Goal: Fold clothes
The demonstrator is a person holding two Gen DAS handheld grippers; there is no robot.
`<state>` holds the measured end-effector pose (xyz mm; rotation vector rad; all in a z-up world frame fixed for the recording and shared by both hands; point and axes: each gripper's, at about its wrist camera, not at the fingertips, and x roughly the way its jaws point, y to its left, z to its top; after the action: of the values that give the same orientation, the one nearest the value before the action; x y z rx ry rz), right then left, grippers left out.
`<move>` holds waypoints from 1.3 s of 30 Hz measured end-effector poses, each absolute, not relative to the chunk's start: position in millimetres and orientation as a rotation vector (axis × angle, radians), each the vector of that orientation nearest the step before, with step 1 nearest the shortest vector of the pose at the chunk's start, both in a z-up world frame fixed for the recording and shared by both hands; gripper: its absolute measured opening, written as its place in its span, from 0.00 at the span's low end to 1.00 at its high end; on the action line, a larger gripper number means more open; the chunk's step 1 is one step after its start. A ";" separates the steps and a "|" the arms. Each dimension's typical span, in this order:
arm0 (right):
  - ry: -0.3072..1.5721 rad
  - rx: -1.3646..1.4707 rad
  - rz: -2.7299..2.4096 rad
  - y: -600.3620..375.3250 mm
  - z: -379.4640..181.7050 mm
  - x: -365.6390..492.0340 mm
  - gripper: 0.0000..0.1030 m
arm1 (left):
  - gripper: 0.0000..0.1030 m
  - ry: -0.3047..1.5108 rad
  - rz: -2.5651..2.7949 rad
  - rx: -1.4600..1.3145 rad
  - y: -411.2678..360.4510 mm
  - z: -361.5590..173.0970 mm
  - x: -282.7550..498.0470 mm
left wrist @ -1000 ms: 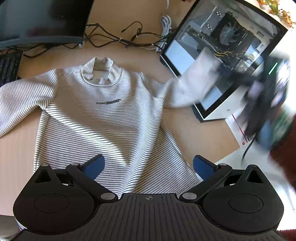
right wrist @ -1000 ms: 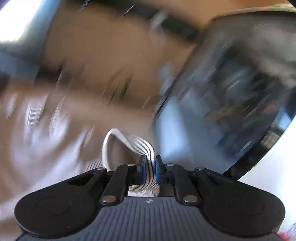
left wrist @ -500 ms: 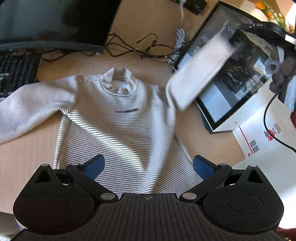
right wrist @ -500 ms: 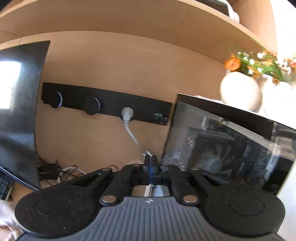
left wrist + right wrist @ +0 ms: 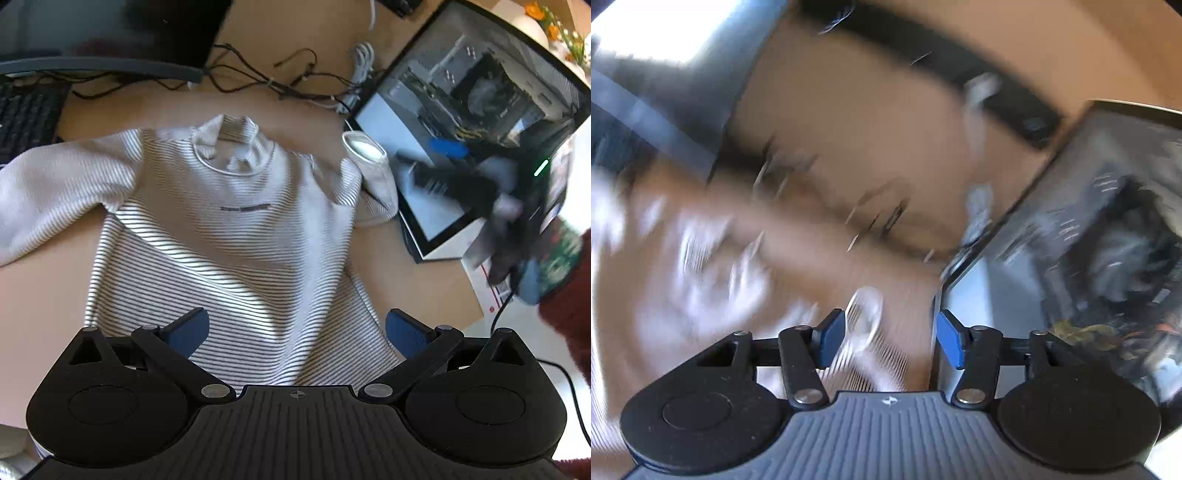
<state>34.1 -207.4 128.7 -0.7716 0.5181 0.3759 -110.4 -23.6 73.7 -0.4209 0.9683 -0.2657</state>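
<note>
A white top with thin black stripes [image 5: 229,236] lies flat on the wooden table, collar toward the far side. Its left sleeve [image 5: 55,192] stretches off to the left. Its right sleeve [image 5: 369,173] lies bunched at the shoulder, cuff up against the computer case. My left gripper [image 5: 295,328] hovers open over the hem, with nothing between its fingers. My right gripper [image 5: 890,339] is open too, and the blurred sleeve cuff [image 5: 866,317] lies loose just past its fingers. In the left wrist view the right gripper [image 5: 454,166] shows as a dark blur by the case.
A glass-sided computer case [image 5: 480,110] stands at the right, close to the sleeve. A monitor [image 5: 103,33], a keyboard [image 5: 26,114] and tangled cables [image 5: 280,77] crowd the far side. A person's dark red sleeve [image 5: 569,306] is at the right edge.
The right gripper, which held the right sleeve lifted high, has come down and opened, dropping the sleeve in a heap by the case. The left gripper stays open over the hem.
</note>
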 end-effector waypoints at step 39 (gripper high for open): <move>0.585 -0.201 0.781 -44.0 133.5 12.3 0.43 | 1.00 1.029 -0.127 -0.535 14.3 55.6 -124.5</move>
<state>12.3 -44.0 133.5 -0.2008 0.5849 0.7806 -124.5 14.3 55.6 -0.5351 1.0289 -0.1267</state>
